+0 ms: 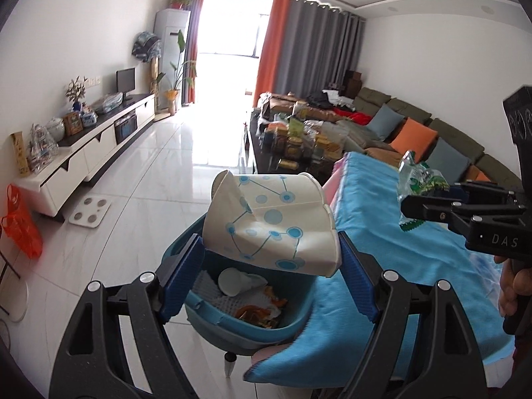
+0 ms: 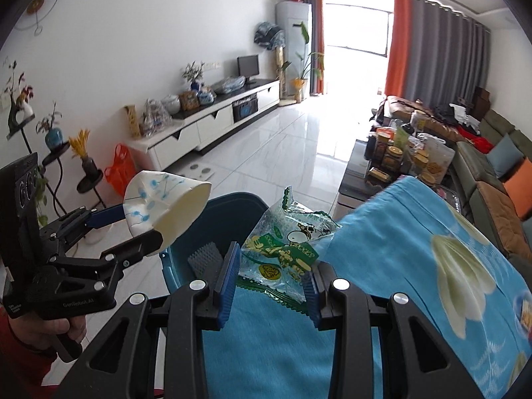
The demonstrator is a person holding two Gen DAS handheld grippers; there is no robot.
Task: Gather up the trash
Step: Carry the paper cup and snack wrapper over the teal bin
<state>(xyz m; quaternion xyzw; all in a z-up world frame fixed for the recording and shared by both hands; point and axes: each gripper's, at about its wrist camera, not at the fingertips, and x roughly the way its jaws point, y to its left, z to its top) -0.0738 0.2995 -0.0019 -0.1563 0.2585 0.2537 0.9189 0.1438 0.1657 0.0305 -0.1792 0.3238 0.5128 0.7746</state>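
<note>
Above the bin (image 1: 199, 312) rim, left gripper (image 1: 271, 259) pinching crushed paper cup (image 1: 269, 226), right gripper (image 2: 272, 286) pinching snack wrapper (image 2: 286, 246) over blue cloth (image 2: 415, 249) edge.

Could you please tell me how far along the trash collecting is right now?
Some is done: the teal bin already holds a white cup and orange scraps. In hand: the left tongs grip a crushed paper cup above the bin, and the right tongs grip a snack wrapper beside it. Left: dropping both in. Whether more trash remains on the blue cloth I cannot tell.
</note>
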